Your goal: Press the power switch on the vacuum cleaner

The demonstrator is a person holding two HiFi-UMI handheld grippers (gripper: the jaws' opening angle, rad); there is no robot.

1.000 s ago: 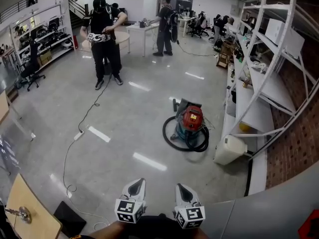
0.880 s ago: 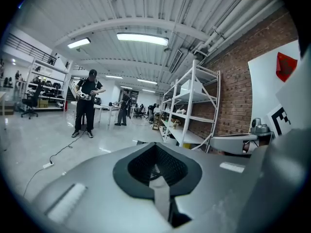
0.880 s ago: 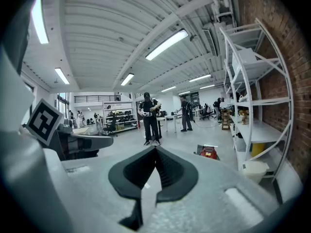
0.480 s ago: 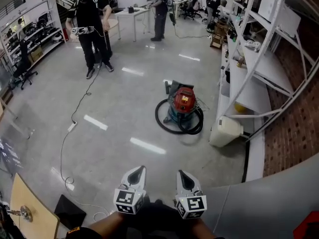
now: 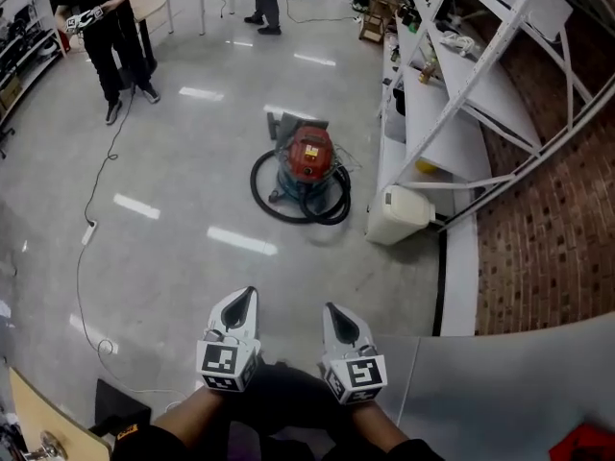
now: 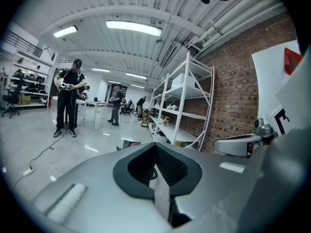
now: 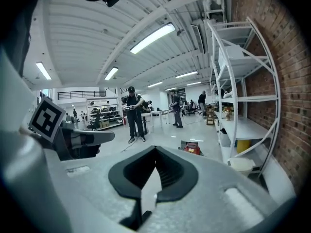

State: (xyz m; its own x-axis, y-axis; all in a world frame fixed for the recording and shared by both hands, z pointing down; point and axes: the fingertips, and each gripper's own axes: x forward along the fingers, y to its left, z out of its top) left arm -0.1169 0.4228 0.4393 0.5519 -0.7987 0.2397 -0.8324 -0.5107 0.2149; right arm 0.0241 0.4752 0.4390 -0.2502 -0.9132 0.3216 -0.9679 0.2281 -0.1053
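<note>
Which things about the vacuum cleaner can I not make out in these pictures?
Power switch: too small to find on the vacuum, head view.
Left gripper view: the left gripper hides nearly all of the vacuum.
Right gripper view: the vacuum is tiny; the right gripper hides its base.

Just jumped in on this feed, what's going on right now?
A person holds the left gripper and the right gripper low in front of the body, both with jaws together and nothing in them. The vacuum cleaner, red-topped with its black hose looped around it, sits on the floor well ahead, beside the white shelving. Neither gripper is near it, so the power switch is not yet pressed. Another person stands farther back.
</note>
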